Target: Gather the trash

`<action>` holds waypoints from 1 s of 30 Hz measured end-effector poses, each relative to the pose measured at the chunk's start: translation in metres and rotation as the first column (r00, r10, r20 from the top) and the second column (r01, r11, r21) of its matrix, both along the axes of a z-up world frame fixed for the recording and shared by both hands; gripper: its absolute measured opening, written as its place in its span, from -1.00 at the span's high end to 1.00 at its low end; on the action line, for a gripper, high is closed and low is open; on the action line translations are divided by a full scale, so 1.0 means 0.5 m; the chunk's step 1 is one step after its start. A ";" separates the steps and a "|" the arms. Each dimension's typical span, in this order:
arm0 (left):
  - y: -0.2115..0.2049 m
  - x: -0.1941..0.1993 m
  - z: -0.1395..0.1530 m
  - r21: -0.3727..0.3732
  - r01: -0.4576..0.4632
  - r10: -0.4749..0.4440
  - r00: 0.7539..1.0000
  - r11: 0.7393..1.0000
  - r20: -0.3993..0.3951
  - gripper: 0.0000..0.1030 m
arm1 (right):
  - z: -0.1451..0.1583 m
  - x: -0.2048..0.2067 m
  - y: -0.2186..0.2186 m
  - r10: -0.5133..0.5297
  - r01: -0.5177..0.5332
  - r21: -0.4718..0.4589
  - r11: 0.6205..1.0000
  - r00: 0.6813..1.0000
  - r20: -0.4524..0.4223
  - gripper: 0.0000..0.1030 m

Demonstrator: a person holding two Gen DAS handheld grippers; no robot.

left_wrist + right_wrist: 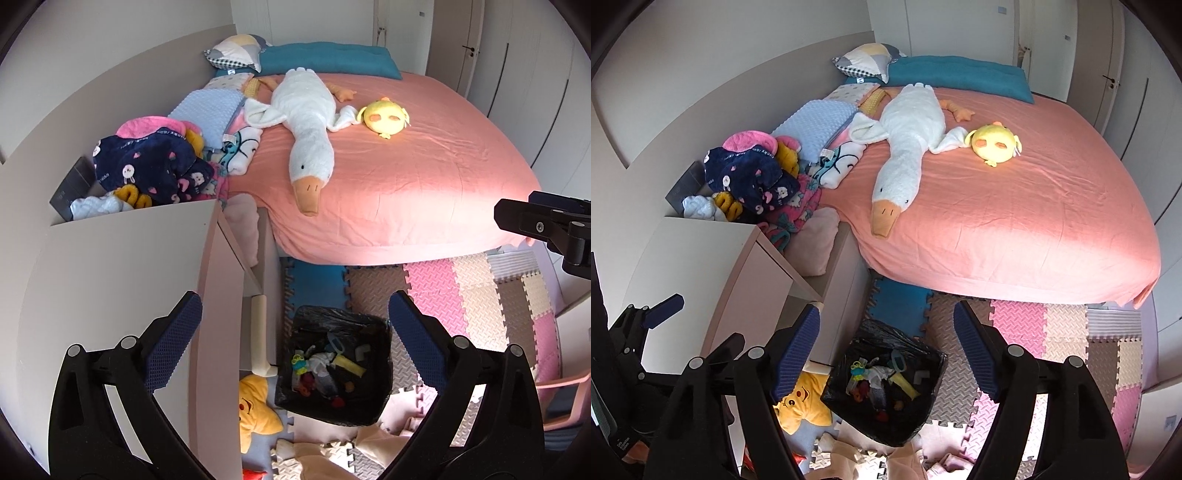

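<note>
hovered above the trash bin [334, 365], both claws tilted down toward it. left gripper [295, 347] spread wide, nothing between the blue pads [173, 339]; right gripper [886, 350] also parted, somewhat less wide, likewise empty. found the bin on the foam floor mat [436, 291], just beside the pale cabinet [122, 280] and near the foot of the bed [406, 177], lined with a black bag [916, 354] whose rim was folded loosely over the edge. inside, a jumble of small trash [882, 380]: a yellow strip, a green-and-yellow bit, pale crumpled pieces, red scraps, too mixed to name one by one. judged light and mostly soft or thin plastic, so unlikely to break but apt to slip or shift in a pinch. bag film looked slick and crinkly, likely to tear if tugged at a single point; better gathered at the rim, where several folds bunch, and lifted from two opposite sides. bin itself probably light and stiff, easily tipped by a sideways nudge. seen well apart from the bin, a plush goose [306, 122] and yellow plush [384, 116] on the bed, a star cushion [799, 400] on the floor touching the bin's side.
</note>
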State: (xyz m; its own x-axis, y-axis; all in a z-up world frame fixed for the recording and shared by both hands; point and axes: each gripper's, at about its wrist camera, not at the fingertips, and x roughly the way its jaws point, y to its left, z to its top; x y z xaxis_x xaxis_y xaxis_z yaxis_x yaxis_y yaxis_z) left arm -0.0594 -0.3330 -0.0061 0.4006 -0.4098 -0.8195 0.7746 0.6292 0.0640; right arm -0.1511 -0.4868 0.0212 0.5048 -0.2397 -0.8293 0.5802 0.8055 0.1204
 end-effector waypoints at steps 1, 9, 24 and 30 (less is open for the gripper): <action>-0.001 0.000 0.001 0.000 -0.003 0.003 1.000 1.000 0.001 -0.89 | 0.000 0.000 0.000 0.002 -0.002 0.000 1.000 1.000 0.000 -0.46; -0.001 -0.004 0.003 0.000 -0.003 0.003 1.000 1.000 0.001 -0.89 | -0.001 0.002 0.003 0.006 -0.006 0.002 1.000 1.000 -0.001 -0.46; -0.004 -0.005 0.010 -0.024 0.019 -0.019 1.000 1.000 -0.007 -0.89 | -0.001 0.002 0.002 0.004 -0.004 0.000 1.000 1.000 -0.003 -0.46; -0.008 -0.008 0.007 -0.008 0.027 -0.027 0.999 1.000 0.025 -0.89 | -0.003 0.004 -0.002 0.003 -0.003 -0.001 1.000 1.000 -0.006 -0.46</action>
State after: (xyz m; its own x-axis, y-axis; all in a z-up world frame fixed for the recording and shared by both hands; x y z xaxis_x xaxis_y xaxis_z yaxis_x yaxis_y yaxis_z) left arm -0.0635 -0.3370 -0.0025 0.4100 -0.4274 -0.8057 0.7894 0.6089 0.0787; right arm -0.1491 -0.4880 0.0196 0.5009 -0.2390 -0.8319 0.5783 0.8075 0.1163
